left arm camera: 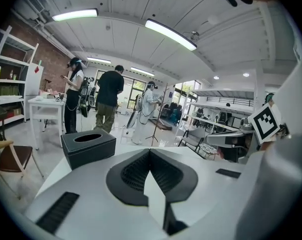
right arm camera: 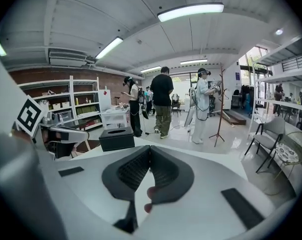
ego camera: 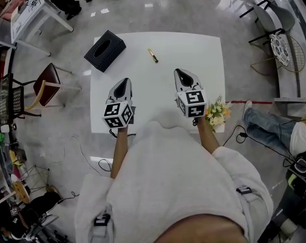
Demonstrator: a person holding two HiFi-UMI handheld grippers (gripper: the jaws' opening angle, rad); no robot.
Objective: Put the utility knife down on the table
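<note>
The utility knife, a slim yellow and black bar, lies on the white table near its far edge, between the two grippers' lines. My left gripper hovers over the table's near left part, jaws shut with nothing in them. My right gripper is over the near right part, also shut and empty. Both point away from me, well short of the knife. In the left gripper view the gripper shows closed jaws; in the right gripper view the gripper does too. Neither gripper view shows the knife.
A black tissue box stands on the far left corner, also in the box and box views. A bunch of flowers lies at the near right edge. A red-seated chair is left of the table; people stand beyond it.
</note>
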